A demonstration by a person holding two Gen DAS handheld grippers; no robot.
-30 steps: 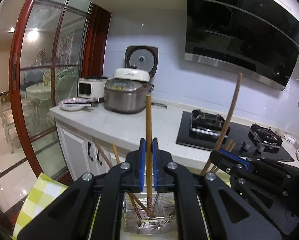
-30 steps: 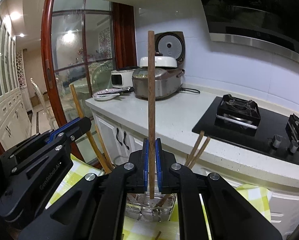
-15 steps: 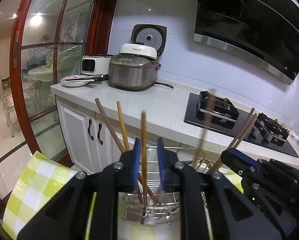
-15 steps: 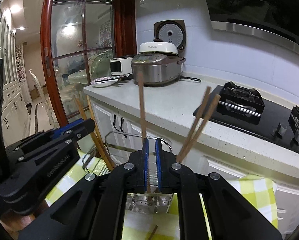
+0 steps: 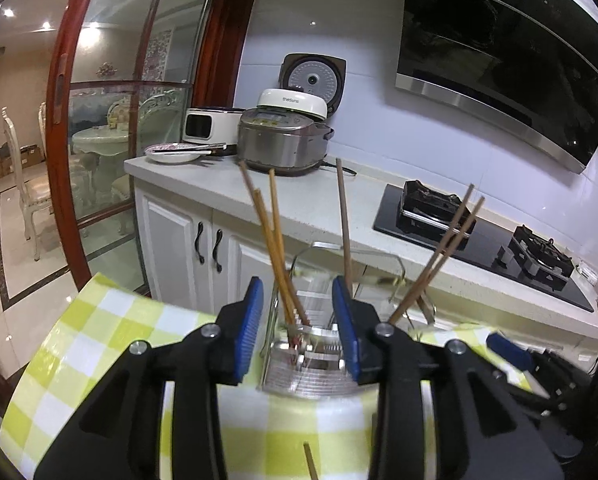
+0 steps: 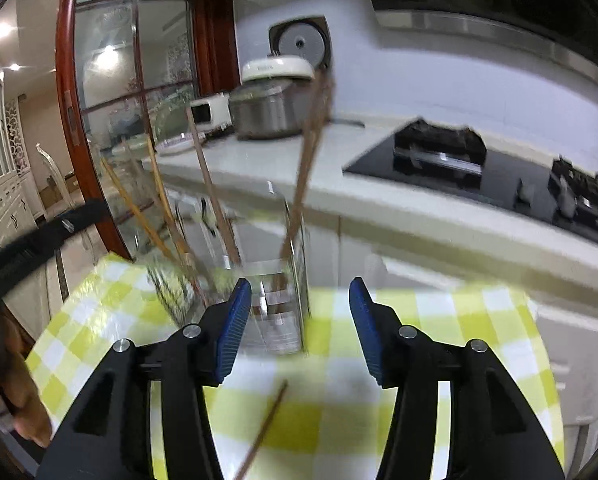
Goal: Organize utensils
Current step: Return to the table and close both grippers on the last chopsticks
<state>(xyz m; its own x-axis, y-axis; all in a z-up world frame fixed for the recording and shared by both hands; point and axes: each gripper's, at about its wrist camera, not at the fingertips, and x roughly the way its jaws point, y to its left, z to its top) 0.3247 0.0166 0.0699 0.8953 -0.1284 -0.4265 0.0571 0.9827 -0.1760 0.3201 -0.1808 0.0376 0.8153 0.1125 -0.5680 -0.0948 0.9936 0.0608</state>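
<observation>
As claws gape, rack sits between.

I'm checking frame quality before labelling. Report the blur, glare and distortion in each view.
Left wrist view: mostly sharp, slight smear on the wire utensil rack, ceiling-light glare in the glass door, fisheye bending at the edges. Right wrist view: heavy motion blur, smearing the chopsticks and rack; the right gripper stays crisp.

- My wire utensil rack is shiny metal, standing upright on the yellow-checked cloth.
- Five brown chopsticks stand in the rack, leaning: two to its left, one near upright in the middle, two to its right.
- One loose chopstick lies flat on the cloth, just in front of the rack.
</observation>
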